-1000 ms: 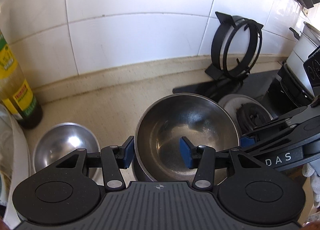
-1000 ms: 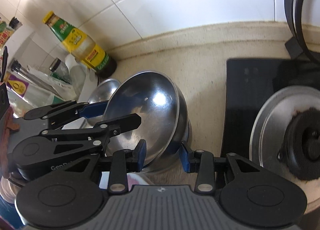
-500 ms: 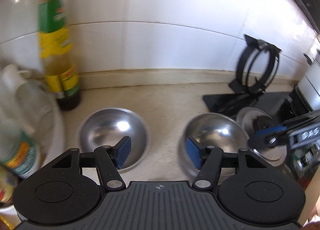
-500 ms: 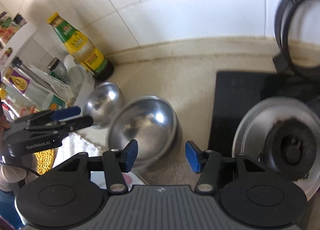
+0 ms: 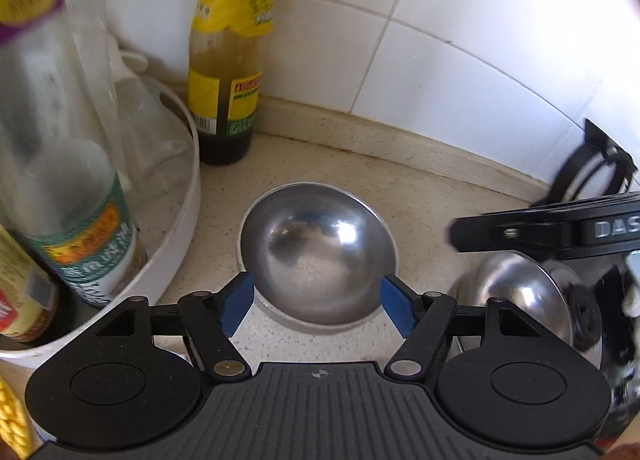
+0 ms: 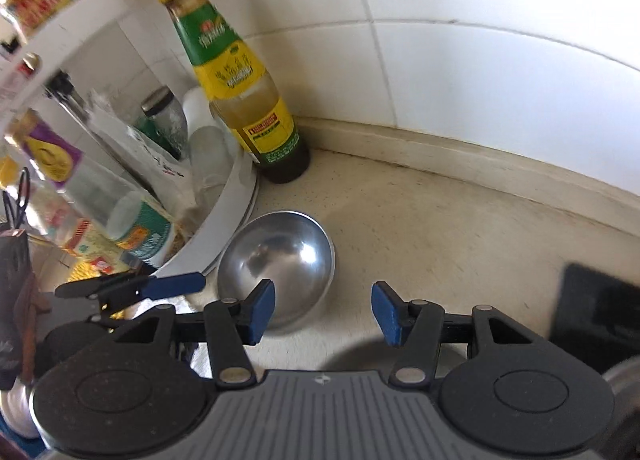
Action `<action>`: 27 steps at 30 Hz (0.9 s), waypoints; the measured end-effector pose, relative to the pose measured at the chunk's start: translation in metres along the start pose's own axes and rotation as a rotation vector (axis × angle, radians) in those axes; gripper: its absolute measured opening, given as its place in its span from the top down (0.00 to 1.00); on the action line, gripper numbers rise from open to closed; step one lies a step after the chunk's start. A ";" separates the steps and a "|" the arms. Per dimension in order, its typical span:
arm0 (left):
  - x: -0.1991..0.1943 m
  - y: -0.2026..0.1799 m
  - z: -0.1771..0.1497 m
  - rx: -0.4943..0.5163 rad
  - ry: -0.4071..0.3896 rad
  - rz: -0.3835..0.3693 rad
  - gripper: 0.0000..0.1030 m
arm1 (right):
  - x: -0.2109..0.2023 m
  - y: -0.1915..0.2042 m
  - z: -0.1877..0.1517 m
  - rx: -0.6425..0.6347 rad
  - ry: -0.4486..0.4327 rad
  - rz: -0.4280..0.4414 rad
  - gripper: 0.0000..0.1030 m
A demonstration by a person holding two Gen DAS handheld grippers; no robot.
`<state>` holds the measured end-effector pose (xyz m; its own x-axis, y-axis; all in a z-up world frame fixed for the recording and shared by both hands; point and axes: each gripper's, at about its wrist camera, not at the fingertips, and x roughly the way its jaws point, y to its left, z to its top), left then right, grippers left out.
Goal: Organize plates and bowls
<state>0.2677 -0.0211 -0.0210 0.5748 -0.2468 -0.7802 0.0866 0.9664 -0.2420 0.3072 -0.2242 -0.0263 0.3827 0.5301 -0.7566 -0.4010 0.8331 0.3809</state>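
Note:
A small steel bowl sits upright on the beige counter, right in front of my left gripper. That gripper is open, its blue pads level with the bowl's near rim on either side and not touching it. The right wrist view shows the same small bowl ahead and left of my right gripper, which is open and holds nothing. A larger steel bowl stands to the right on the counter. One finger of the right gripper hovers above it.
A green-and-yellow oil bottle stands in the tiled corner. A round white tray full of jars and bottles crowds the left side, close to the small bowl. The black stove with its burner lies to the right.
My right gripper let go of the larger bowl's rim, opened and turned left. My left gripper swung left from the larger bowl to the small one and now straddles it.

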 end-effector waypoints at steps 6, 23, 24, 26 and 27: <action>0.011 -0.008 0.006 0.014 -0.019 0.030 0.28 | 0.050 -0.007 0.017 -0.005 0.068 0.017 0.46; 0.002 0.002 -0.017 -0.204 -0.035 -0.044 0.37 | 0.080 -0.001 0.022 -0.060 0.125 0.102 0.46; 0.004 0.002 -0.016 -0.208 -0.031 -0.047 0.37 | 0.082 -0.001 0.022 -0.061 0.128 0.104 0.46; 0.004 0.008 -0.014 -0.260 -0.031 -0.056 0.37 | 0.085 -0.002 0.022 -0.053 0.137 0.104 0.46; 0.001 0.010 -0.014 -0.275 -0.038 -0.068 0.35 | 0.086 -0.003 0.022 -0.051 0.137 0.112 0.46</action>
<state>0.2578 -0.0126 -0.0318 0.6056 -0.3026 -0.7360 -0.0947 0.8909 -0.4442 0.3597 -0.1778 -0.0804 0.2179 0.5895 -0.7778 -0.4780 0.7593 0.4416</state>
